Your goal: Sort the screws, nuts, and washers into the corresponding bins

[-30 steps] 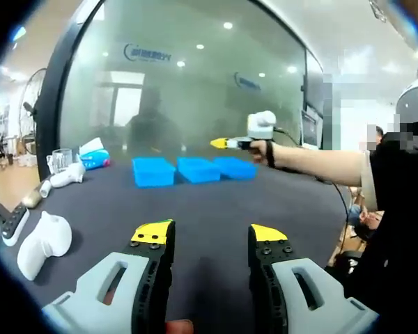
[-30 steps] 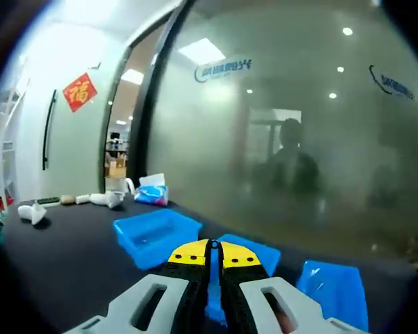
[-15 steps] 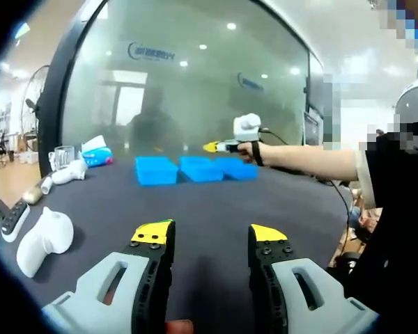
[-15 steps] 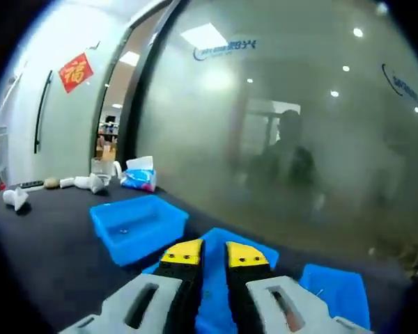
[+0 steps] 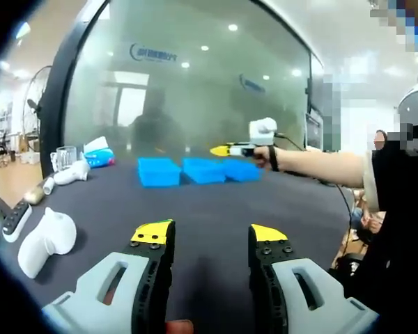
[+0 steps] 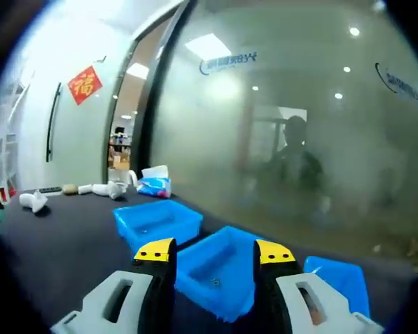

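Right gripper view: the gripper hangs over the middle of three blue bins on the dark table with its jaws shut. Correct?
Not quite. In the right gripper view the right gripper has its jaws wide apart, not shut. It does hang over the middle blue bin, with another blue bin on either side, on the dark table.

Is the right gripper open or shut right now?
Open. In the right gripper view the right gripper has its two yellow-tipped jaws spread wide apart, with the middle blue bin visible in the gap between them.

Both grippers gape: left gripper [image 5: 209, 235] low, right gripper [image 6: 214, 253] apparently outstretched.
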